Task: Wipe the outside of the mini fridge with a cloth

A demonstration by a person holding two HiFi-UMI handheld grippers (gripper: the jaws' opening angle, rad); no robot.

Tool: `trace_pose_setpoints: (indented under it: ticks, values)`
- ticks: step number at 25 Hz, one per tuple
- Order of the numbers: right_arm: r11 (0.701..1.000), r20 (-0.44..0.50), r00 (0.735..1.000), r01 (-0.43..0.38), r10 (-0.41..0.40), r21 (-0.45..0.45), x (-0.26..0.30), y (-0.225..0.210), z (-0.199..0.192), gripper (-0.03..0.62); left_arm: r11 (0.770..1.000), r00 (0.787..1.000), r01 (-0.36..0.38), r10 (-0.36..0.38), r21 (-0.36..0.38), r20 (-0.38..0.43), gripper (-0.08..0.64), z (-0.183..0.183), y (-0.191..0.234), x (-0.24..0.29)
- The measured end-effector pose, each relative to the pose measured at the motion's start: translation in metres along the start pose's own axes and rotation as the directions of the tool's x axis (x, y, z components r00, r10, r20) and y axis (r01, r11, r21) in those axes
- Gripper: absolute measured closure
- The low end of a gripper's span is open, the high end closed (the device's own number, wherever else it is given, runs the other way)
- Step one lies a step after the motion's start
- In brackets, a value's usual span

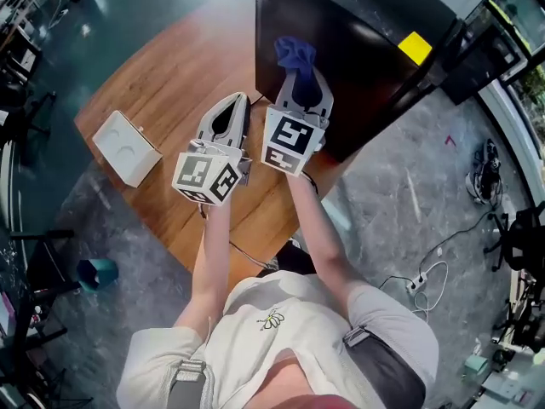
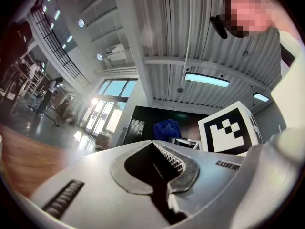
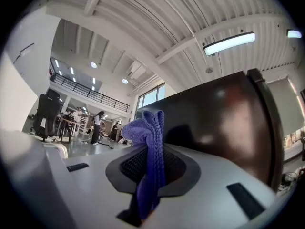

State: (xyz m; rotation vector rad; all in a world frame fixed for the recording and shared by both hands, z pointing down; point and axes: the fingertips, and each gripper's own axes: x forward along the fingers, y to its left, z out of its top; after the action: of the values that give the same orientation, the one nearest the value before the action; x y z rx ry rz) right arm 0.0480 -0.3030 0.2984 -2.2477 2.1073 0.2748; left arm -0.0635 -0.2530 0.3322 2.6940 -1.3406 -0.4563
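The right gripper (image 1: 298, 79) pinches the blue cloth (image 1: 295, 54) tight, right by the black mini fridge (image 1: 366, 49) in the upper middle. The left gripper (image 1: 232, 109) is closed on nothing. Hard rubbing could pull the cloth loose.

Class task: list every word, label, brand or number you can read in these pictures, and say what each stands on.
No text can be read.
Yellow sticker on the mini fridge: too small to read.
Marker cubes: black-and-white square patterns, no letters.
Shirt: a bee emblem, no words.
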Motion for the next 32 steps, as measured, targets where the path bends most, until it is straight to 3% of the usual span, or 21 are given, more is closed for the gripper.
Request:
trace_pose_setpoints:
  ticks: [5,12,21,32]
  values:
    - [0.998,-0.016,0.999,-0.052,0.052,0.020,0.052,0.046,-0.012,0.531,0.995,0.996,-0.082,0.083,0.062,-0.020,0.555,-0.005,0.045,-0.004]
    - [0.998,-0.052,0.997,-0.056,0.056,0.002,0.103,0.077,-0.044,0.531,0.981,0.981,-0.191,0.192,0.031,-0.005,0.555,-0.015,0.093,-0.017]
    - [0.999,-0.077,0.996,-0.036,0.035,-0.012,0.139,0.103,-0.068,0.531,0.971,0.970,-0.239,0.240,0.023,-0.026,0.555,-0.027,0.130,-0.024]
    - [0.998,-0.072,0.997,0.009,-0.013,-0.057,0.125,0.089,-0.072,0.531,0.974,0.973,-0.225,0.225,0.015,-0.041,0.555,-0.029,0.125,-0.025]
